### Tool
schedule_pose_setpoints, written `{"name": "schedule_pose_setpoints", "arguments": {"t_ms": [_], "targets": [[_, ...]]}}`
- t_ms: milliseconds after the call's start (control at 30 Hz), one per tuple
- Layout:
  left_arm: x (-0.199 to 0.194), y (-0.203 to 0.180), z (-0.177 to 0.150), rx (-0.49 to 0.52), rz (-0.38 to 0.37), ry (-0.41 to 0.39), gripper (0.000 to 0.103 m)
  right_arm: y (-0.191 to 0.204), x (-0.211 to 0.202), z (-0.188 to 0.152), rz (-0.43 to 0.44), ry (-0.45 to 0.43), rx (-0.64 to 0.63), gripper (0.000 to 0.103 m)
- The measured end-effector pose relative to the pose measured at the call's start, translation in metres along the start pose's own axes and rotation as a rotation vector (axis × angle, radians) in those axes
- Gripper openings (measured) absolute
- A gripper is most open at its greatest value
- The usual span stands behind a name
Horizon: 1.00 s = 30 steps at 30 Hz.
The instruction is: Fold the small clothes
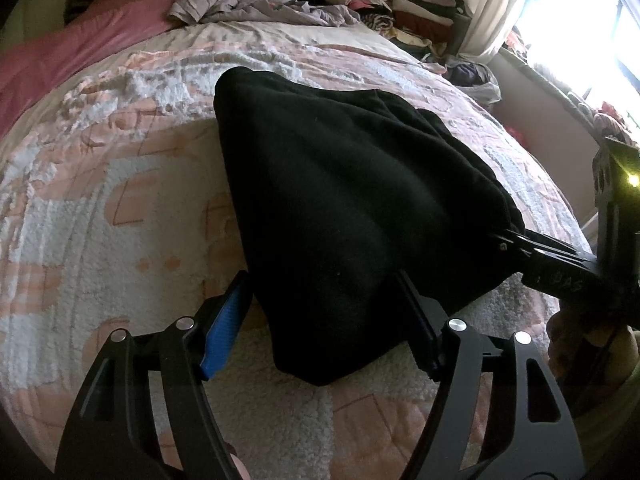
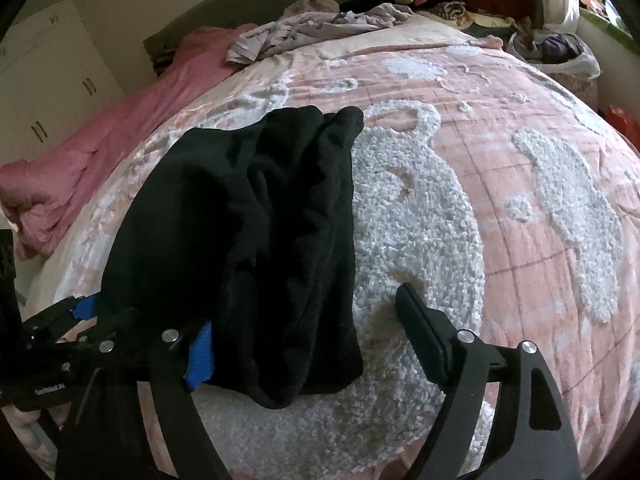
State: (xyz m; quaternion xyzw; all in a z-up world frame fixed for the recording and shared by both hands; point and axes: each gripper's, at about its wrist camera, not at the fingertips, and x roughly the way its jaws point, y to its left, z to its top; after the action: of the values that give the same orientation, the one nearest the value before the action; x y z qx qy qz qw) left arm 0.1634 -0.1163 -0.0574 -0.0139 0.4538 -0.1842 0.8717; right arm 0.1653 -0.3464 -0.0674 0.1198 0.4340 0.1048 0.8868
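Garment: the black garment (image 1: pixel 340 208) lay bunched on the pink-and-white bedspread (image 1: pixel 100 200), near edge of the bed, its near end between my two sets of tongs.

Left tongs: I had the left tongs (image 1: pixel 320 324) spread wide, blue pad on the left, dark finger on the right, the near black corner sitting loosely between them, nothing pinched.

Right tongs: the right tongs (image 2: pixel 304 332) stood well apart too in their own view; the garment's near end draped against the blue-padded finger, the other finger clear over the bedspread. From the left view their tips looked drawn together at the garment's right edge, so the views disagreed and I trusted the wrist view.

Risk: I judged the thick, layered fabric would slip or bunch if I closed on only one layer, dragging the fold crooked.

Risk two: both tools sat close together; closing carelessly could knock one into the other.

Writing: white lettering on the left tool's body (image 2: pixel 50 390) was too small for me to read.

Background: a clothes pile (image 1: pixel 400 4) sat at the far right.
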Motion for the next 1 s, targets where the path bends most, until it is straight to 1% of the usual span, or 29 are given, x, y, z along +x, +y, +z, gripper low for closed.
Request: {"name": "schedule_pose_setpoints", "arguments": {"t_ms": [167, 200, 367, 433, 600, 700, 800, 933, 1000], "targets": [[-0.001, 0.000, 0.000, -0.001, -0.004, 0.002, 0.064, 0.000, -0.004, -0.002, 0.005, -0.003, 0.016, 0.084], [-0.001, 0.000, 0.000, 0.000, -0.002, 0.002, 0.065, -0.001, -0.005, -0.003, 0.008, -0.005, 0.018, 0.086], [-0.005, 0.001, -0.001, -0.007, -0.003, 0.001, 0.067, -0.004, -0.018, -0.007, 0.019, -0.042, 0.045, 0.097], [-0.009, 0.000, -0.002, -0.008, 0.000, -0.003, 0.070, -0.006, -0.027, -0.009, 0.021, -0.068, 0.057, 0.098], [-0.019, 0.001, -0.001, -0.010, -0.003, -0.017, 0.075, -0.009, -0.049, -0.017, 0.039, -0.122, 0.077, 0.098], [-0.028, 0.001, 0.000, -0.012, -0.004, -0.036, 0.079, -0.007, -0.060, -0.023, 0.027, -0.152, 0.070, 0.098], [-0.039, 0.001, 0.000, -0.009, -0.002, -0.061, 0.083, -0.003, -0.075, -0.029, 0.026, -0.209, 0.061, 0.098], [-0.056, -0.001, -0.001, 0.010, 0.013, -0.099, 0.093, 0.006, -0.098, -0.036, 0.029, -0.295, 0.036, 0.098], [-0.065, -0.002, -0.003, 0.020, 0.022, -0.119, 0.093, 0.010, -0.108, -0.040, 0.028, -0.328, 0.026, 0.098]]}}
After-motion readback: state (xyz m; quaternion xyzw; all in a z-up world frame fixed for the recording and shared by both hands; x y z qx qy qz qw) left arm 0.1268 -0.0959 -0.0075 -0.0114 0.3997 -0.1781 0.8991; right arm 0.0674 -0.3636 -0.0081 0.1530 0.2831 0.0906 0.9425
